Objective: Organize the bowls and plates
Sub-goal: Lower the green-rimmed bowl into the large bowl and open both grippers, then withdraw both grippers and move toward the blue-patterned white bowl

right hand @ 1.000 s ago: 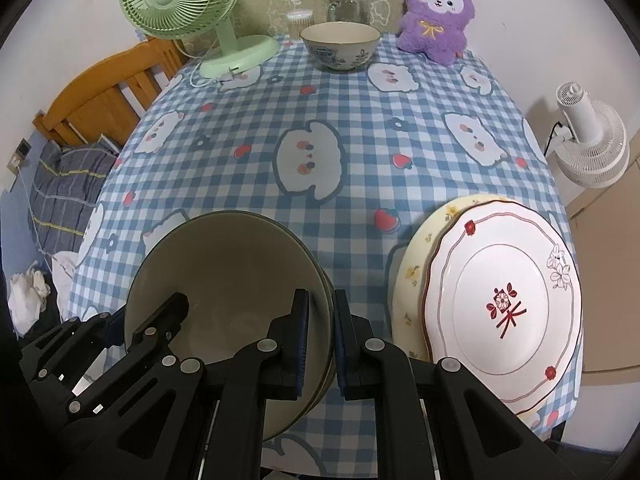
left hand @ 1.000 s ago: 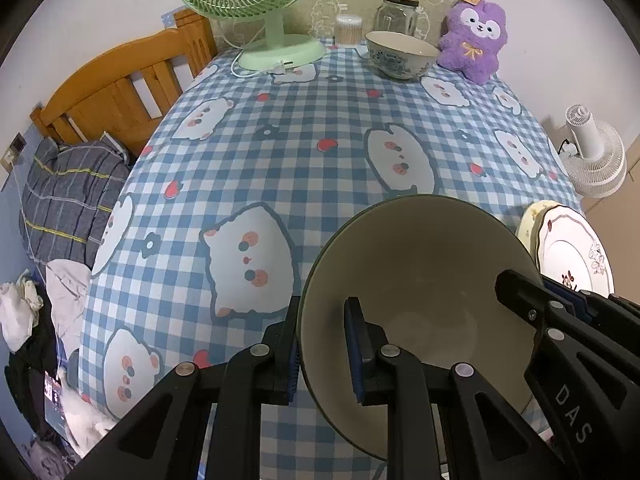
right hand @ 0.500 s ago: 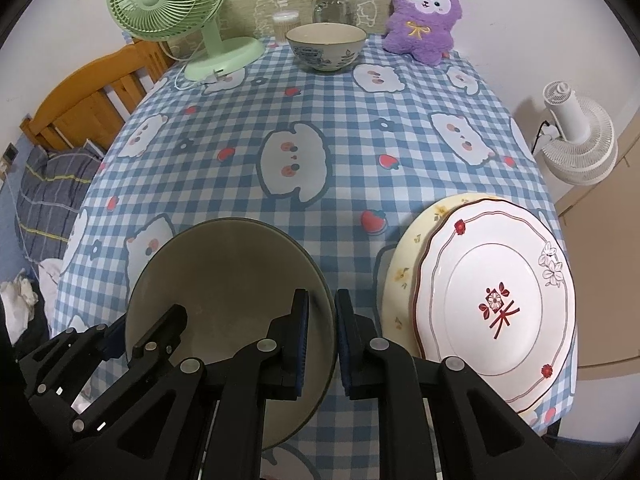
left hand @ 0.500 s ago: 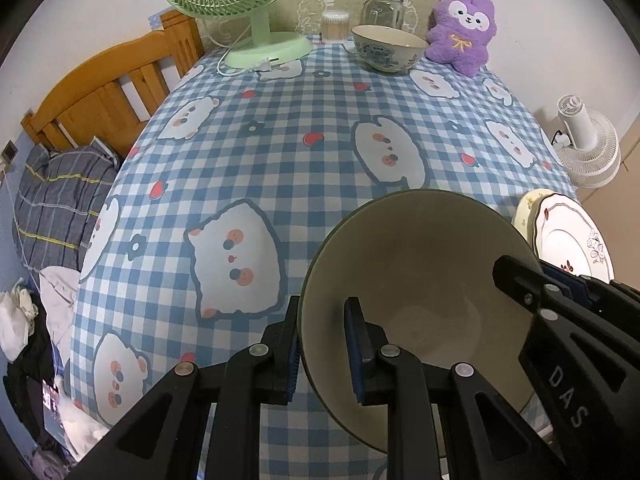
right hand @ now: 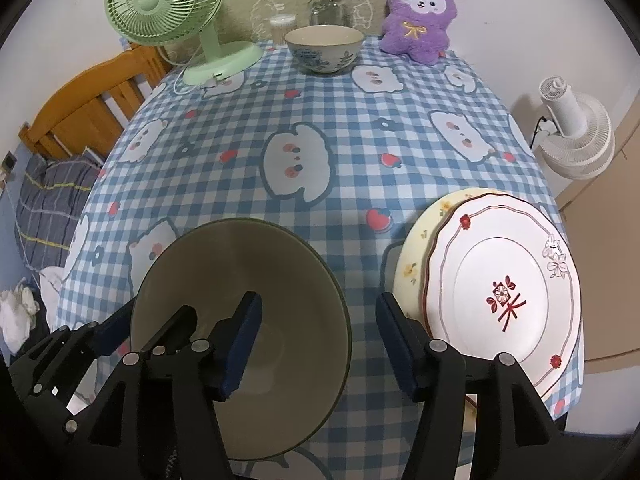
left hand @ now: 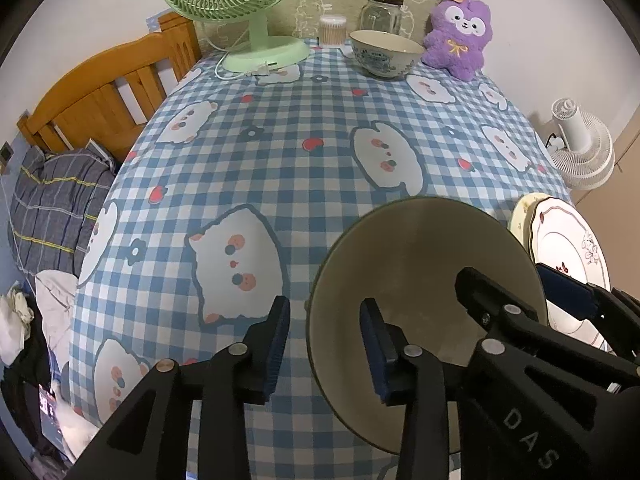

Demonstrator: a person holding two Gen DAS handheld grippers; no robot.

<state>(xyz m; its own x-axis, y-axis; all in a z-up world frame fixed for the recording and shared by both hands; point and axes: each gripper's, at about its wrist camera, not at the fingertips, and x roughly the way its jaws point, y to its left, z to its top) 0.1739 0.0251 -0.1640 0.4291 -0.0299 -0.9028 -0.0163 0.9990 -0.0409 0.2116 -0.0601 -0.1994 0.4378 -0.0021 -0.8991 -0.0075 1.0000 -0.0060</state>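
A large olive-grey bowl [left hand: 420, 264] [right hand: 240, 264] sits near the front edge of the checked tablecloth [left hand: 320, 168]. My left gripper [left hand: 325, 302] straddles the bowl's left rim. Its jaws are opening and neither pad touches the rim. My right gripper [right hand: 320, 296] straddles the right rim the same way, jaws opening wide, pads off the bowl. To the bowl's right, a white plate [right hand: 500, 280] with a red flower lies on a yellow plate [right hand: 416, 240]. A blue-patterned bowl [right hand: 324, 46] stands at the far end.
At the back stand a green fan [left hand: 240, 0], a glass jar [left hand: 380, 12], a swab box [left hand: 332, 30] and a purple plush [left hand: 456, 36]. A wooden bed frame [left hand: 100, 96] is left of the table, a white floor fan [left hand: 580, 152] right.
Both grippers were shut on the olive-grey bowl's rim. Both have now opened and let go of it, and the bowl stays where it was.
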